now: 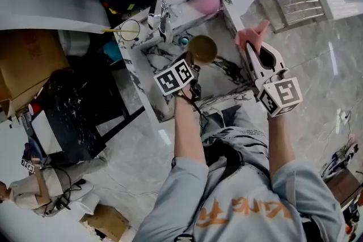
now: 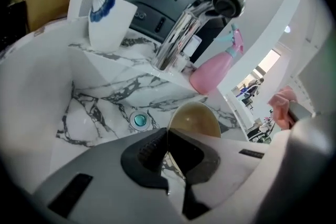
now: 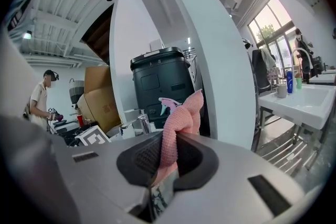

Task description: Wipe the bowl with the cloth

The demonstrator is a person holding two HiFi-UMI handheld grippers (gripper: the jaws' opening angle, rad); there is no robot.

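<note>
An olive-brown bowl [image 1: 203, 49] hangs over the marbled sink [image 1: 222, 83], its rim pinched by my left gripper [image 1: 192, 62]. In the left gripper view the jaws [image 2: 167, 142] are shut on the thin edge of the bowl [image 2: 198, 119], which tilts up ahead of them. My right gripper [image 1: 250, 49] is to the right of the bowl, over the sink's right wall, shut on a pink cloth [image 1: 252, 35]. The cloth [image 3: 181, 126] sticks up bunched between the right gripper's [image 3: 165, 153] pads. Bowl and cloth are apart.
A chrome faucet [image 2: 195, 22], a pink spray bottle [image 2: 216, 70] and a white cup [image 2: 109, 19] stand on the sink's back ledge. The drain [image 2: 139, 120] lies below the bowl. A steel rack [image 1: 295, 0] stands right of the sink; cardboard boxes [image 1: 28, 62] are at the left.
</note>
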